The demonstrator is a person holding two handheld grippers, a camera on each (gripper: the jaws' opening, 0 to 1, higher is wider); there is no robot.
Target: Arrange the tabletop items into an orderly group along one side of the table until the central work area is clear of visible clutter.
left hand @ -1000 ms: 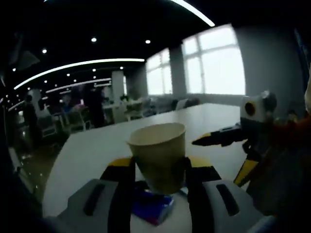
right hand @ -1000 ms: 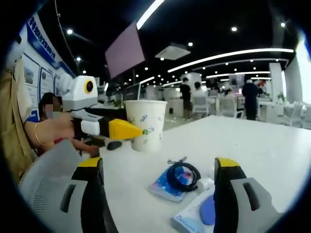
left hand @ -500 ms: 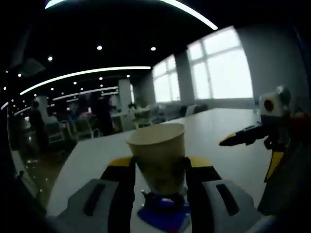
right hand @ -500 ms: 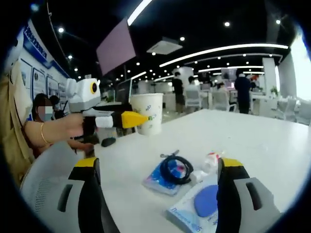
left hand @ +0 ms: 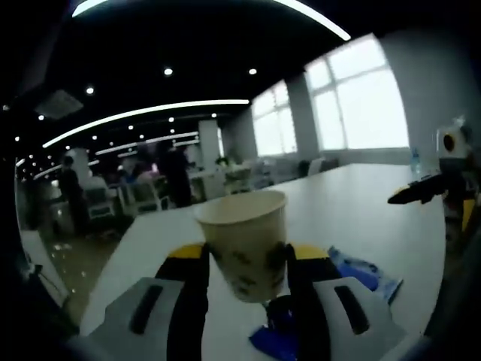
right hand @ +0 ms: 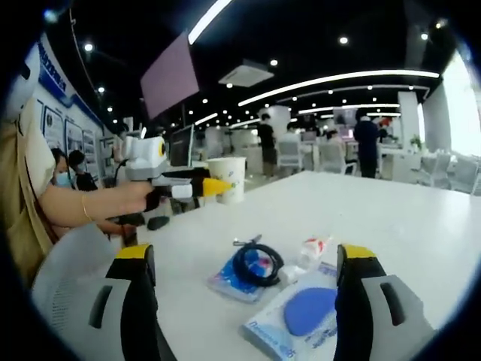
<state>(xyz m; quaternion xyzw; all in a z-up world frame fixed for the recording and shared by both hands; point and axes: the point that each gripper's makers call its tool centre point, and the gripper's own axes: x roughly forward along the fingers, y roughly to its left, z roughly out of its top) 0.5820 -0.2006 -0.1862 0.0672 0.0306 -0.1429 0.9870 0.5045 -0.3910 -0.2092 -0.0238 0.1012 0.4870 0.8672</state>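
Two low, close views across one shared white table (right hand: pixel 421 218), facing roughly opposite ways.

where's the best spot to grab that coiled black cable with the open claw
Probably from above, on the black cable's far ring, one jaw inside the loop and one outside. It lies flat in a small coil on a blue packet, so there is no side to pinch. The right claw is open and nearest; the left claw already holds the paper cup.

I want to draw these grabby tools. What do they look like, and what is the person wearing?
Each gripper has two chunky grey jaws with black inner strips and yellow tips. Seen from the right gripper view, the left gripper has a white body with a yellow-ringed round part, black middle and pointed yellow tip. The person's arm wears a thin bracelet and a tan sleeveless top.
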